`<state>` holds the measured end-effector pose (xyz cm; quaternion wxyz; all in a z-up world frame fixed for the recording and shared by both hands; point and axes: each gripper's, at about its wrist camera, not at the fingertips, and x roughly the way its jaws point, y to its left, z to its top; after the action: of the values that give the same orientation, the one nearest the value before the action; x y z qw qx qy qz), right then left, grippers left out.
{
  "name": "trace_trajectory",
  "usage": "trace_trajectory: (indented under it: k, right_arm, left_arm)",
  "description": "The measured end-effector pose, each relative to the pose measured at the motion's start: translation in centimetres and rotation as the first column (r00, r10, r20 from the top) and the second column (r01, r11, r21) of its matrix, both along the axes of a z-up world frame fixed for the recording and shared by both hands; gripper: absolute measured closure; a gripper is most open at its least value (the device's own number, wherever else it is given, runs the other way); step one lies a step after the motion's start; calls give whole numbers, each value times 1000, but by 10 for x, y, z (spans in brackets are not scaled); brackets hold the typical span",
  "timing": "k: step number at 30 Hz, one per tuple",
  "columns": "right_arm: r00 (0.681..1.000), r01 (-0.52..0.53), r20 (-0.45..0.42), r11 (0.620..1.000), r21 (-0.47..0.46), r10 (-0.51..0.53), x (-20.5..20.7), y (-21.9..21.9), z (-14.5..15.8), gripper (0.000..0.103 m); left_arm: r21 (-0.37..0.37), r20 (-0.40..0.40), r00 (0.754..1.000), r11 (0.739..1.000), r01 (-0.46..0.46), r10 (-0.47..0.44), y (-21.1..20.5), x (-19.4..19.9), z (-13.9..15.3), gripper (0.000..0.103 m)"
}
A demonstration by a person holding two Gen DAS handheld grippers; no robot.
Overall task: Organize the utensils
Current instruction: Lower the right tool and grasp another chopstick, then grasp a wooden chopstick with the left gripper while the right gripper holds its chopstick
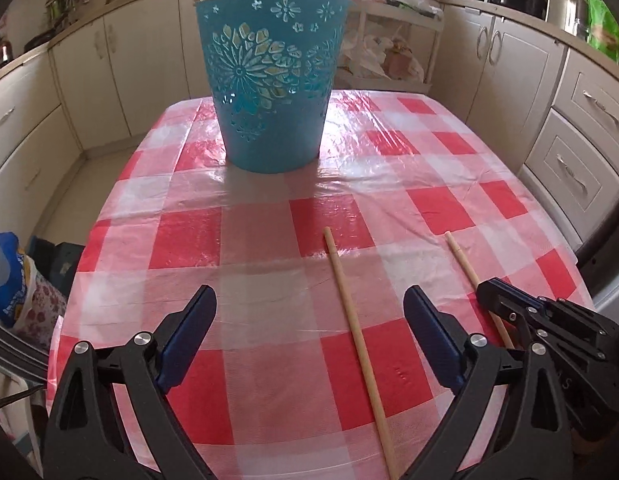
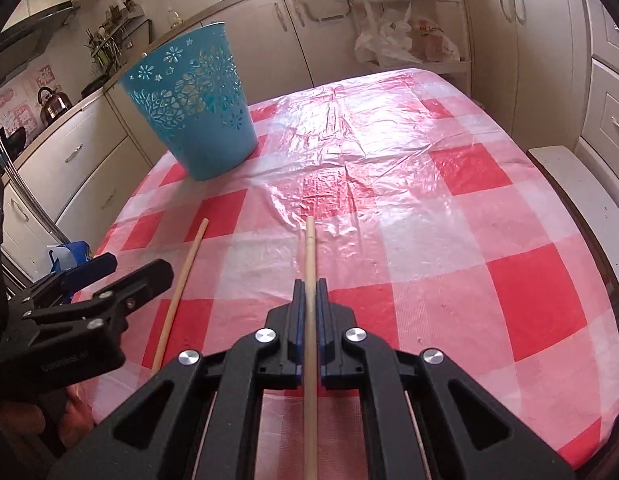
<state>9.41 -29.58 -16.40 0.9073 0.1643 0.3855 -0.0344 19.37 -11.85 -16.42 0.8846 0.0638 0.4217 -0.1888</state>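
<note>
A slim wooden chopstick (image 2: 310,300) sits clamped in the right gripper (image 2: 309,312), its fingers (image 2: 296,320) closed on the shaft w/ the far tip poking out ahead over the checked counter (image 2: 489,208). A second chopstick (image 1: 353,320) lies flat on the cloth between the left gripper's fingers (image 1: 189,336) and nearer the right-hand one; the left gripper (image 1: 309,336) hangs wide open, holding nothing. Both sticks look light, stiff and smooth, so likely prone to roll or swivel in a pinch; a hold near mid-shaft, square across the stick, should keep it from pivoting. The thin plastic cover looks slick, so the loose stick may skid if nudged. Well ahead of both sets of fingers, to their left from the right gripper, stands the teal cut-out bin (image 1: 269,80), prob. the drop-off.
</note>
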Motion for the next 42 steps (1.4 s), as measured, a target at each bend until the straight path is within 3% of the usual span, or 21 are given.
trace_trajectory:
  k: [5, 7, 10, 12, 19, 28, 35, 38, 42]
  right_arm:
    - [1000, -24, 0, 1000, 17, 24, -1, -2, 1, 97]
    - [999, -41, -10, 999, 5, 41, -1, 0, 2, 97]
    - [998, -64, -24, 997, -33, 64, 1, 4, 3, 97]
    - [997, -77, -34, 994, -73, 75, 2, 9, 4, 97]
    - [995, -99, -27, 995, -10, 98, 8, 17, 7, 97]
    - [983, -169, -89, 982, -82, 162, 19, 33, 6, 96]
    - [970, -224, -134, 958, -180, 201, 23, 45, 6, 96]
    - [979, -181, -112, 980, -85, 171, 22, 33, 6, 97]
    - [991, -133, -8, 991, -8, 133, 17, 21, 12, 97]
  left_arm:
    - [25, -59, 998, 1000, -17, 19, -6, 10, -13, 33]
    - [44, -46, 999, 999, -10, 12, -12, 8, -16, 36]
    - [51, -26, 999, 998, 27, -26, -18, 4, -15, 68]
    - [32, -39, 997, 997, 64, -62, -20, 5, -14, 97]
    - [-42, -38, 999, 999, 29, -31, 5, 12, -4, 98]
    - [-57, -85, 996, 998, 13, -18, 21, 22, -14, 97]
    - [28, -61, 997, 998, 56, -54, 9, 21, -13, 95]
    - [29, -49, 997, 998, 64, -63, 10, 20, -14, 98]
    - [18, -10, 999, 999, 42, -41, 18, 15, -9, 98]
